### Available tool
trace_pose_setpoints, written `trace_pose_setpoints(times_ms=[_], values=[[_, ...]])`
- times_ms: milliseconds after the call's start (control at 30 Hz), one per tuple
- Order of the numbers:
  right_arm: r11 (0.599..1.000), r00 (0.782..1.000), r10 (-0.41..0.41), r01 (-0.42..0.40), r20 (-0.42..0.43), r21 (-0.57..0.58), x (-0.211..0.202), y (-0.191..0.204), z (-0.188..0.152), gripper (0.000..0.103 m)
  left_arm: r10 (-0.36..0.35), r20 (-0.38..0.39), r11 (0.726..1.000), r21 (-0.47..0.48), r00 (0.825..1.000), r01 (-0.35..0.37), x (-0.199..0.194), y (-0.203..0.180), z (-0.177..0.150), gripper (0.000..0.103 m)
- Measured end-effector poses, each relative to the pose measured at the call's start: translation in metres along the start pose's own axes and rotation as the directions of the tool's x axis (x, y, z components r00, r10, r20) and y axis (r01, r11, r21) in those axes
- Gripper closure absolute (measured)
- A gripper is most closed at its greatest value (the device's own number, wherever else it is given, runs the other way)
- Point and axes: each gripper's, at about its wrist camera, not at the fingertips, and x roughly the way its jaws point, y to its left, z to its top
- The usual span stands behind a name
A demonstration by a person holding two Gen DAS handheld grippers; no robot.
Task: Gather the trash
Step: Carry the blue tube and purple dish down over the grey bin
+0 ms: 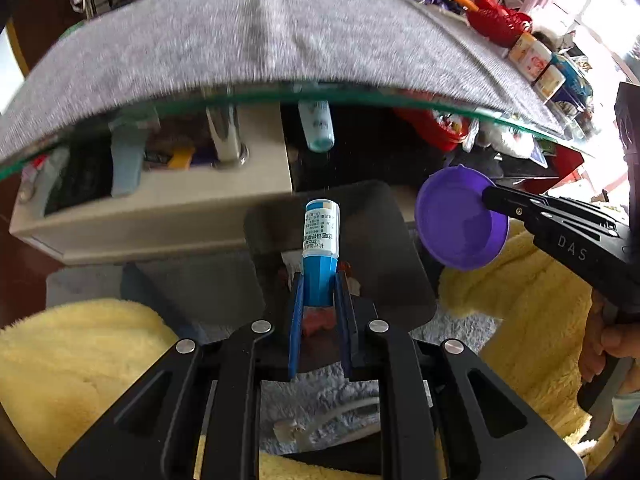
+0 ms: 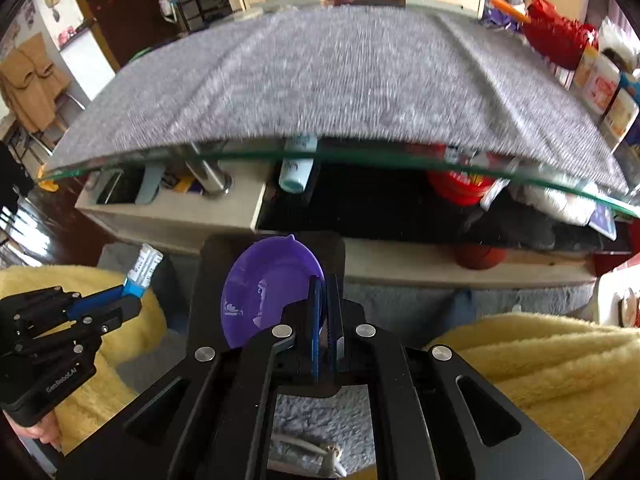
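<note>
My left gripper (image 1: 319,280) is shut on a small blue-and-white bottle (image 1: 320,248) with a printed label, held over a black bin (image 1: 384,248) on the floor. The bottle also shows in the right wrist view (image 2: 142,270). My right gripper (image 2: 322,292) is shut on the rim of a purple plastic lid (image 2: 266,292), held above the same black bin (image 2: 200,280). In the left wrist view the lid (image 1: 460,220) hangs at the bin's right edge. Some scraps lie inside the bin under the bottle.
A glass table (image 1: 360,100) covered by a grey cloth (image 1: 260,40) stands just ahead, with a cluttered shelf below. Red baskets and boxes (image 1: 532,56) sit at its right end. Yellow fleece (image 1: 80,360) flanks both sides; a grey rug (image 2: 320,420) lies below.
</note>
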Motion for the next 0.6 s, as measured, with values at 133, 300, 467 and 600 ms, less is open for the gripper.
trace_pose_setpoints(times_ms=[133, 300, 467, 600], values=[[1.0, 0.999, 0.013, -0.012, -0.037, 0.018, 0.018, 0.002, -0.003, 0.098, -0.015, -0.038, 1.0, -0.018, 0.999, 0.015, 0.017, 0.001, -0.001, 0.089], [1.0, 0.997, 0.021, -0.02, -0.078, 0.023, 0.036, 0.004, -0.003, 0.098, -0.028, -0.08, 0.999, -0.02, 0.996, 0.027, 0.035, 0.0, -0.004, 0.089], [0.998, 0.993, 0.045, -0.041, -0.106, 0.04, 0.045, 0.002, 0.001, 0.098, -0.036, -0.104, 0.999, -0.025, 0.994, 0.033, 0.044, 0.002, -0.001, 0.089], [0.996, 0.991, 0.064, -0.056, -0.121, 0.066, 0.051, 0.001, 0.006, 0.095, -0.057, -0.109, 0.998, -0.025, 0.992, 0.055, 0.047, 0.002, 0.003, 0.088]])
